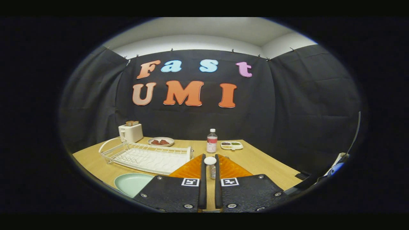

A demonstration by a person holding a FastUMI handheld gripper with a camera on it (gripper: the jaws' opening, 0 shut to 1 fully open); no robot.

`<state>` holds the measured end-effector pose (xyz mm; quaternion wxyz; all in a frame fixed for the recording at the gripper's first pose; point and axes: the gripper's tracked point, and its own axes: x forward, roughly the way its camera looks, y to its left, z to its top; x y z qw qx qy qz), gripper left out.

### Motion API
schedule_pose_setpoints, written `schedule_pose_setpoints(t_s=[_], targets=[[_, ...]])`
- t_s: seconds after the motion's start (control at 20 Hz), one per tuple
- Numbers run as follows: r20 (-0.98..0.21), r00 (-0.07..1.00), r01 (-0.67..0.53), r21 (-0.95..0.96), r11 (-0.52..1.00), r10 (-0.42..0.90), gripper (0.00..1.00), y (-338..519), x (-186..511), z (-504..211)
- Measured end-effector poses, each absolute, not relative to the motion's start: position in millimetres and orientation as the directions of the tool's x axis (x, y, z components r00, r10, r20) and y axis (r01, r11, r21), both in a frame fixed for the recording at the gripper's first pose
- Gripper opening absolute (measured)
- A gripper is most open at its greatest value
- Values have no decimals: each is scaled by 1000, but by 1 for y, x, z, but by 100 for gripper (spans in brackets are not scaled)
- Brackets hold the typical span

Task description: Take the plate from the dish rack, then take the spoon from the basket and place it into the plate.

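My gripper (210,169) hovers over the wooden table (255,159), its two fingers drawn close with only a narrow slot between them. In that slot sits the spoon (210,161): a small pale round bowl at the fingertips and a thin shiny handle running back between the pads. The light green plate (131,183) lies flat on the table just left of the left finger (191,171), in front of the rack; the part I see holds nothing. The white wire dish rack (148,156) stands beyond the plate with nothing in it.
Past the fingertips stand a clear bottle (211,140) and a small white divided tray (231,145). A white toaster (130,132) and a plate of dark food (161,141) sit at the back left. The table's right edge drops off near some gear (335,164).
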<state>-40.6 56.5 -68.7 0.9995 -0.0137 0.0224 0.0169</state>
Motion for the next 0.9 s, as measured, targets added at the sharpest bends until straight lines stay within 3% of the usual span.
schedule_pose_setpoints(t_s=[0.9], targets=[[-185, 945, -277, -7, 961, 271, 10, 205, -73, -151]])
